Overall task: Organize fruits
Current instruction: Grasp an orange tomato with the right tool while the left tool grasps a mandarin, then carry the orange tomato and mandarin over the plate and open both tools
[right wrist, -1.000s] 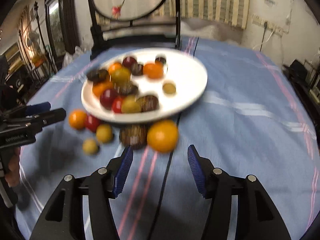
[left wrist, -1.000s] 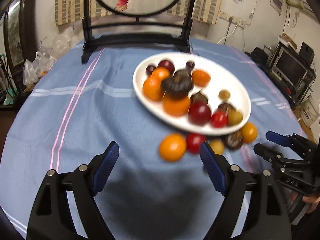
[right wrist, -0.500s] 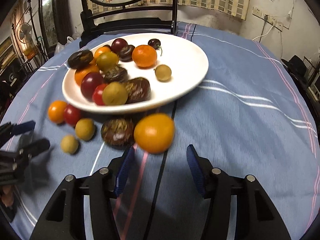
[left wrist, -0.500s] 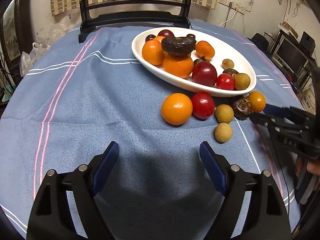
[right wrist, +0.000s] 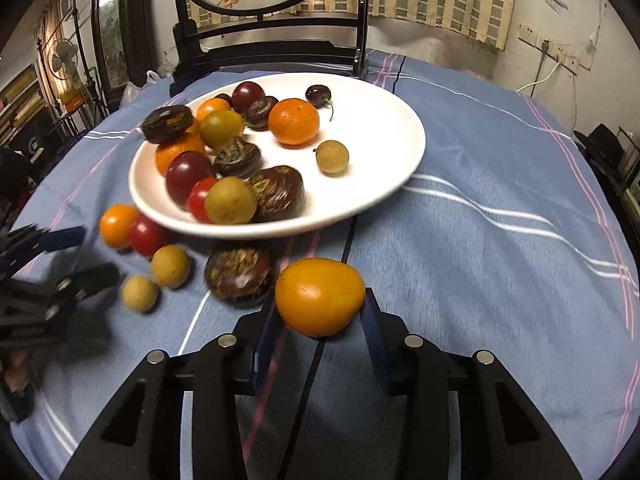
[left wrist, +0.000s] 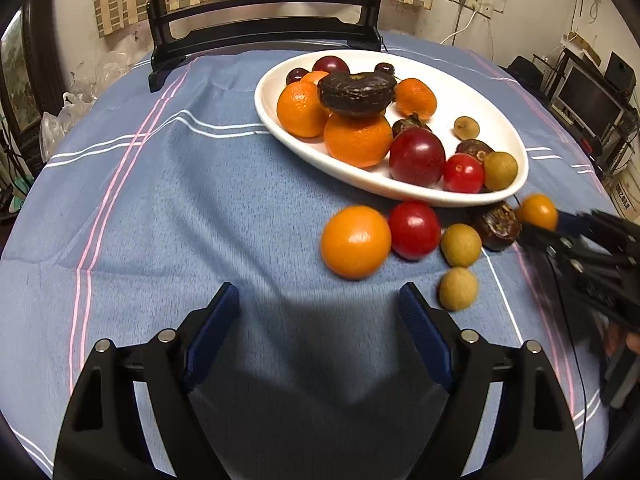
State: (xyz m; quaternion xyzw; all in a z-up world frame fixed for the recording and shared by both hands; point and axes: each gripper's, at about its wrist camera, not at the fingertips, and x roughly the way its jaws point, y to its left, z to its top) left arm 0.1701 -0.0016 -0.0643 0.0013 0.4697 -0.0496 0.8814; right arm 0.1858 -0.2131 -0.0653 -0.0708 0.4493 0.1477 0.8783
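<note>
Just in front of the white plate [right wrist: 404, 168], the right tongs [right wrist: 318, 322] have been closing around an orange fruit [right wrist: 320, 296], both pads touching it; the left tongs [left wrist: 320, 320] gape empty.

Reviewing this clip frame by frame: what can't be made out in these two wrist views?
- Right gripper on the yellow-orange fruit: in the right wrist view the fruit's own bulge hides where the pads meet it; contact looks likely, a firm grip is unconfirmed.
- Same gripper in the left wrist view: motion-blurred and cut off by the right edge.
- White plate: piled fruit hides whatever lies beneath.
- Left gripper: open, nothing between its jaws.
</note>
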